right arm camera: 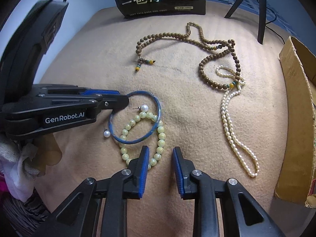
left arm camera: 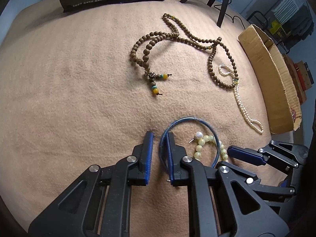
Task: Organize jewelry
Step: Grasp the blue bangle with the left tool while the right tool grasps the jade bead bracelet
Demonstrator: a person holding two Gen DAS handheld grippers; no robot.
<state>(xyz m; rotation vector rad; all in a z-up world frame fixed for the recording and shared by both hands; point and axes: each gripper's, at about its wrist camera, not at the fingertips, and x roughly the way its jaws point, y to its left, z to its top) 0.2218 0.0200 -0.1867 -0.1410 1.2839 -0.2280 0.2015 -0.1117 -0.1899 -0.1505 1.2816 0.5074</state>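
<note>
Straddling the thin blue bangle's [left arm camera: 197, 119] rim, the left hand-held gripper [left arm camera: 160, 136] is parted, one finger inside the ring, gripping nothing. The right hand-held gripper [right arm camera: 160, 150] gapes empty, hiding part of the pale green bead bracelet [right arm camera: 161, 136]. Beyond on the beige felt counter [right arm camera: 187, 108] lie pearl earrings [right arm camera: 144, 108], a brown wooden bead strand [right arm camera: 219, 49] crossing a white pearl necklace [right arm camera: 227, 118], and a cut-off cardboard box [right arm camera: 296, 118].
</note>
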